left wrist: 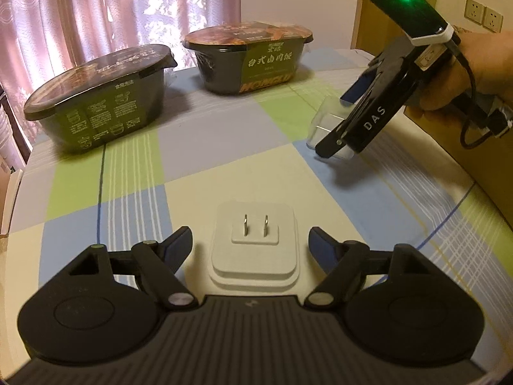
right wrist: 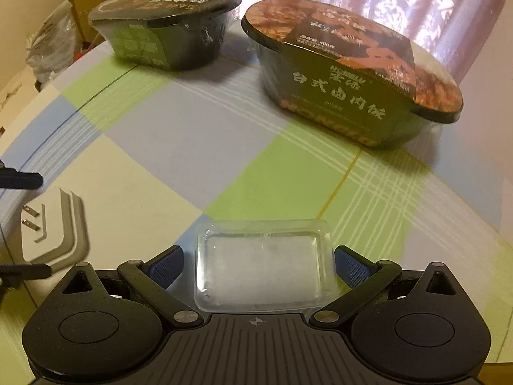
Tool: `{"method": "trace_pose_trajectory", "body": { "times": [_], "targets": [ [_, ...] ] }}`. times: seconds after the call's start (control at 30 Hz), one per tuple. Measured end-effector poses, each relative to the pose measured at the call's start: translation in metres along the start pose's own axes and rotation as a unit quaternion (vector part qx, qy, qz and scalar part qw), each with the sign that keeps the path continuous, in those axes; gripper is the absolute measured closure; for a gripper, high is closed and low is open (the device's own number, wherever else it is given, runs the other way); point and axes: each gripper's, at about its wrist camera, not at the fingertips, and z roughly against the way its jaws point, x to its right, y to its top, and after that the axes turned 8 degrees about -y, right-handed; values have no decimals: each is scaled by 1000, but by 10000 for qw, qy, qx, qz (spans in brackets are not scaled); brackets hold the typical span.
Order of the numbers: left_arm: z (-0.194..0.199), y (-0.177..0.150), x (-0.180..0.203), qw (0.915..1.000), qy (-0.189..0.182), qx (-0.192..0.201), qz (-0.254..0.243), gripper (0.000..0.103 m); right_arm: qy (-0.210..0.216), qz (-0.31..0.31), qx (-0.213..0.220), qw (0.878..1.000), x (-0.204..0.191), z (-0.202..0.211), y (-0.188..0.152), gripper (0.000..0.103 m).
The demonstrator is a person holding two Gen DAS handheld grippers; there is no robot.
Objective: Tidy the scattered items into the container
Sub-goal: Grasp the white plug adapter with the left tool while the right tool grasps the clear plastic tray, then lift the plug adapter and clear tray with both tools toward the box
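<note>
A: Where does the white plug adapter (left wrist: 255,250) lie from my left gripper (left wrist: 250,240)?

B: Straight ahead, between the two spread fingers, prongs pointing up. Neither pad touches it; there is a gap on each side. It looks nearly square, so I judge the grip direction matters little.

A: And my right gripper (right wrist: 258,264)?

B: Also spread, with the clear plastic tray (right wrist: 261,271) lying flat between the blue pads. Its long axis runs from pad to pad (so closing would press on the short ends). I cannot tell if the pads already touch the rim.

A: Which side is nearer to which thing?

B: Each has its own thing; the adapter is to the left of the tray, near it but apart.

A: Room for moving?

B: The checkered cloth (left wrist: 224,147) is open in the middle. The two sealed rice bowls, left one (left wrist: 99,96) and right one (left wrist: 250,57), stand well apart at the far side. The table edge is close at the right
</note>
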Motion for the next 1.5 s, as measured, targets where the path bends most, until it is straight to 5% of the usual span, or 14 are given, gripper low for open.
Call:
{"method": "trace_pose_trajectory", "body": {
  "times": [0.07, 0.23, 0.47, 0.9, 1.17, 1.5],
  "targets": [
    [-4, 1, 0, 10000, -28, 11, -16, 27, 0, -30, -16, 10000, 0, 1, -1, 15],
    [-9, -2, 3, 9999, -18, -102, -88, 43, -155, -11, 18, 9999, -8, 18, -11, 15],
    [11, -22, 17, 9993, -112, -344, -98, 44, -330, -206, -112, 9992, -38, 59, -42, 15],
    [77, -91, 85, 9949, -316, -933, 219, 43, -117, -581, -464, 9972, -136, 131, -180, 15],
    [100, -114, 107, 9928, -323, -1138, 200, 30, -191, -706, -385, 9966, -162, 162, -256, 15],
    [88, -101, 103, 9945, -181, -1011, 227, 24, -186, -1022, -255, 9943, -162, 159, -273, 10]
  ]
}}
